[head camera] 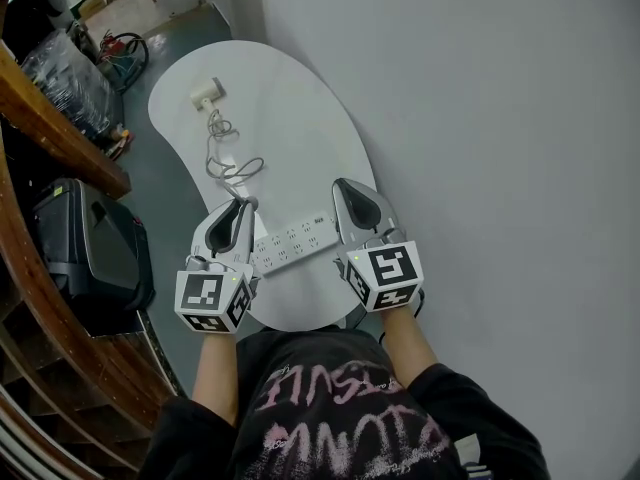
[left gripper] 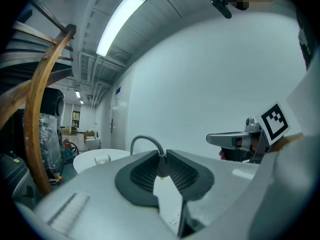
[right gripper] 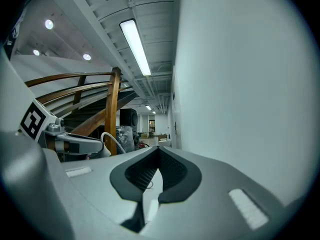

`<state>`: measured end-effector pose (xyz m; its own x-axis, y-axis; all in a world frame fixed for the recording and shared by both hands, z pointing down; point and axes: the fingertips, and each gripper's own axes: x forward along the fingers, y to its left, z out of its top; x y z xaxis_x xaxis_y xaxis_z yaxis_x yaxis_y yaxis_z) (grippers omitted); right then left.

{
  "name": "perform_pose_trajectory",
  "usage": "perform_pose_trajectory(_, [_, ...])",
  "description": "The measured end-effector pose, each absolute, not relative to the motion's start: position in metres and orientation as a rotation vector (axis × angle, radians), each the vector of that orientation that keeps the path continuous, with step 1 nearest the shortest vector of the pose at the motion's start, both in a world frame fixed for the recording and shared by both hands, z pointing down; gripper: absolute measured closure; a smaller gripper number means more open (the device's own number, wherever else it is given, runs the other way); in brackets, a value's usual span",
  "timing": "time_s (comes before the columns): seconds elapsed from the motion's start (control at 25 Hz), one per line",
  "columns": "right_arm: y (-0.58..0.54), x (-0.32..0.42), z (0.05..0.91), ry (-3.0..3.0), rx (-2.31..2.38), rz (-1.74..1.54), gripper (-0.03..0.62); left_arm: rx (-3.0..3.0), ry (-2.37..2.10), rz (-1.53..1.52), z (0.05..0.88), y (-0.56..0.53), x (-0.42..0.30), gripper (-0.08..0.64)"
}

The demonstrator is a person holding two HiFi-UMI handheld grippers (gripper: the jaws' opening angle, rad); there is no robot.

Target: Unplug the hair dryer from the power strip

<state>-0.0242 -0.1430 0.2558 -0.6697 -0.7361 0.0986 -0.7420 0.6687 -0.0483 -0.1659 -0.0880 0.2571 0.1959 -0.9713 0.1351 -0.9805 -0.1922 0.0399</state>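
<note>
At the tabletop's [head camera: 300, 108] near edge lies the power strip [head camera: 292, 244], flanked by both grippers — the left gripper [head camera: 244, 204] is clamped on the grey cord [left gripper: 144, 137], and the right gripper [head camera: 343, 184] has its jaws together, holding nothing. The hair dryer [head camera: 207, 93] rests at the far end.

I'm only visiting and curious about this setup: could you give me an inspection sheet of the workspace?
Surface: white oval table, set against the wall.
Job's things: white hair dryer at the far end; white power strip between the grippers.
Clutter: nothing seen.
Grippers: left gripper shut on the grey cable; right gripper shut, nothing between its jaws.
Cables: grey cable loops from dryer toward strip.
Surroundings: white wall, curved wooden railing, black box.
</note>
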Motion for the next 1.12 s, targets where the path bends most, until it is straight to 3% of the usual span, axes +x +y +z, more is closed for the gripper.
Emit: perform_pose_trajectory(1.12, [-0.15,-0.02,0.242,-2.785,1.27,0.025,0.584,2.361,-1.976,0.114,0.24,-0.092,-0.171,0.508])
